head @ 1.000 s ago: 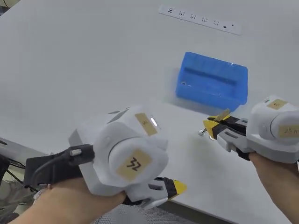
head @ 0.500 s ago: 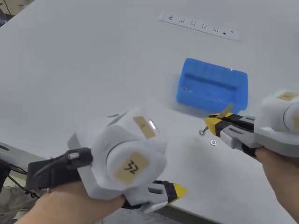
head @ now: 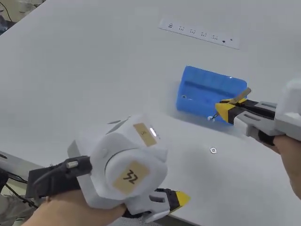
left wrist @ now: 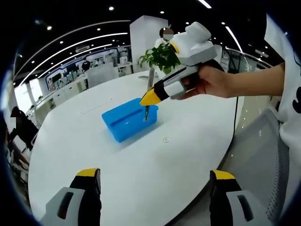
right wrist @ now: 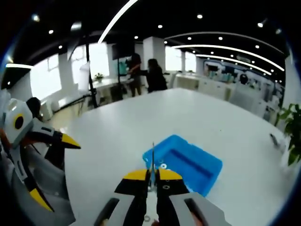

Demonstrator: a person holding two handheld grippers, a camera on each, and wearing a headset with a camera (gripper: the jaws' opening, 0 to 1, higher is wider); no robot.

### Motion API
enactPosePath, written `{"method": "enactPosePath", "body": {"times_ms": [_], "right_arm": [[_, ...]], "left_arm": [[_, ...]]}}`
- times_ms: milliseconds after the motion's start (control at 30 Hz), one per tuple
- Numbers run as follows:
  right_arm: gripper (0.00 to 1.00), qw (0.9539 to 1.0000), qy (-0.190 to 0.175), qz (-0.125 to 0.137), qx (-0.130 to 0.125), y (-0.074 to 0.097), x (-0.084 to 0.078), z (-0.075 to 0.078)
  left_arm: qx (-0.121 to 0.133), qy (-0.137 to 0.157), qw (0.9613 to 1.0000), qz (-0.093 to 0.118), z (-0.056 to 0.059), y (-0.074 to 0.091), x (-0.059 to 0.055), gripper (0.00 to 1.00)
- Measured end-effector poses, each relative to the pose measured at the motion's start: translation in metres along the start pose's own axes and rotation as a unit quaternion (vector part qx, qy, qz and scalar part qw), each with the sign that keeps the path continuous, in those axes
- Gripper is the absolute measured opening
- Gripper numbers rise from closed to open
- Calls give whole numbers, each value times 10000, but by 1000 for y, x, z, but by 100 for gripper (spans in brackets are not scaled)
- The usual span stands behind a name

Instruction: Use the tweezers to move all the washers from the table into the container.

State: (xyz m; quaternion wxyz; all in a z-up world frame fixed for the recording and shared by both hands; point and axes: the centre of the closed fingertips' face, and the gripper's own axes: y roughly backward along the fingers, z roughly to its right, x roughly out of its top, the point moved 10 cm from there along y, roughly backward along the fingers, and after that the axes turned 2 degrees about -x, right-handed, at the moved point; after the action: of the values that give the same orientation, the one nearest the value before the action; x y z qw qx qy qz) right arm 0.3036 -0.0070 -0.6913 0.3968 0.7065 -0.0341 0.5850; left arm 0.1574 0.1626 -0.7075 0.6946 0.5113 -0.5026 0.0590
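Mid-carry. Near desk edge, at left: left tool (left wrist: 154, 174), jaws wide, empty. Second washer (head: 213, 150) loose on desk (head: 94, 70), in front of container (head: 211, 87). Right tool (head: 225, 109) clamped on tweezers (head: 241, 95), tips apparently pinching a washer (head: 210, 118) at container's near edge. Next, probably: advance over the interior, ease grip, drop.

On the tabletop (head: 94, 70), the container (head: 212, 94) sits at 1 o'clock, with a power strip (head: 200, 34) behind it at 12. One washer (head: 213, 150) lies before the container, at its 6 o'clock and apart from it. The right tool (head: 225, 110) reaches in from 3 o'clock, with its tweezers (head: 215, 115) over the container's near edge. The left tool (head: 181, 200) is at 7 o'clock.
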Motion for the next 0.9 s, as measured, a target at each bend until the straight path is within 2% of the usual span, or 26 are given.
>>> {"method": "enactPosePath", "body": {"times_ms": [167, 267, 333, 467, 533, 833, 900], "right_arm": [[2, 9998, 6, 169, -123, -6, 10, 10], [2, 9989, -150, 336, -305, -11, 14, 17], [2, 9985, -205, 347, -370, -17, 14, 21], [2, 9981, -238, 264, -498, -32, 10, 28], [2, 9981, -203, 188, -550, -44, 4, 36], [3, 9979, -138, -179, -606, -75, -12, 44], [3, 9979, -136, -253, -587, -77, -14, 45]], "left_arm": [[22, -5, 10000, -11, -1, 0, 0, 99], [35, 10, 10000, -20, -2, 0, 0, 99], [41, 18, 10000, -15, -2, 0, 0, 99], [34, -1, 10000, -28, -1, -1, 0, 99], [29, 15, 10000, -18, 0, -1, 0, 99], [-11, -7, 10000, -36, 0, -2, 0, 99], [-17, 1, 10000, -17, 0, -2, 1, 99]]}}
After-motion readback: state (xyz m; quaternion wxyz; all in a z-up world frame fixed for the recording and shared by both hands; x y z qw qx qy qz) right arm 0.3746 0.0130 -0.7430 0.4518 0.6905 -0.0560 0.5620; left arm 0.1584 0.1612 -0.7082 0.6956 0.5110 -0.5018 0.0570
